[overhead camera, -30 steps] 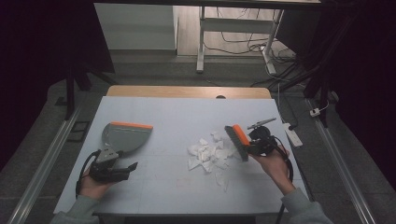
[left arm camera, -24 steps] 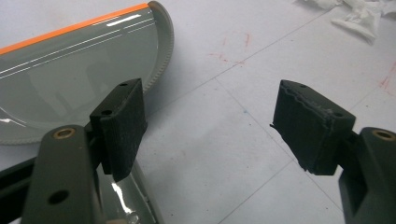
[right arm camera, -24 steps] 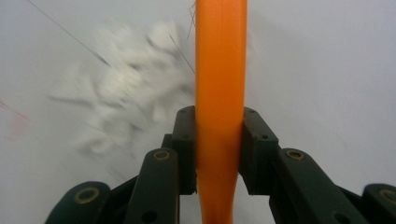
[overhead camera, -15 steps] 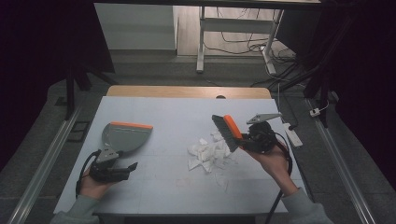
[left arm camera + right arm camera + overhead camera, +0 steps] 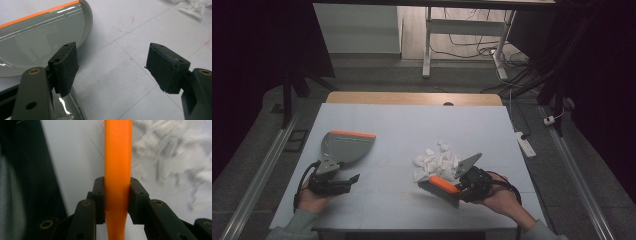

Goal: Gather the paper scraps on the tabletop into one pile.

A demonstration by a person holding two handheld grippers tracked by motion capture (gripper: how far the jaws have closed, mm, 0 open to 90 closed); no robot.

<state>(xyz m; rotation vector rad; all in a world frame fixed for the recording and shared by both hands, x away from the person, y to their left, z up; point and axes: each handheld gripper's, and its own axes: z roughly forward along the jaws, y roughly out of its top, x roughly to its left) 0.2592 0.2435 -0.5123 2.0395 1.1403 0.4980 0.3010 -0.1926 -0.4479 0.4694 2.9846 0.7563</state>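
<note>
A grey dustpan (image 5: 344,145) with an orange lip lies on the left of the white table, its handle pointing toward the person. My left gripper (image 5: 355,178) rests at that handle, open; in the left gripper view its jaws (image 5: 111,53) stand wide with bare table between them and the dustpan (image 5: 37,37) beside the left pad. My right gripper (image 5: 458,188) is shut on the orange handle of a brush (image 5: 442,184), held just at the near edge of a pile of white paper scraps (image 5: 437,161). The right gripper view shows the pads (image 5: 98,195) pressing the brush handle (image 5: 118,152), scraps (image 5: 175,157) to the right.
The table (image 5: 412,125) has a wooden strip along its far edge. A power strip (image 5: 524,144) and cables lie on the floor to the right. A desk frame stands beyond the table. Faint red marks (image 5: 125,23) show on the tabletop.
The right hand has carried the brush from the pile's far right side around to its near side, closer to the person. The left hand and dustpan have stayed put.
</note>
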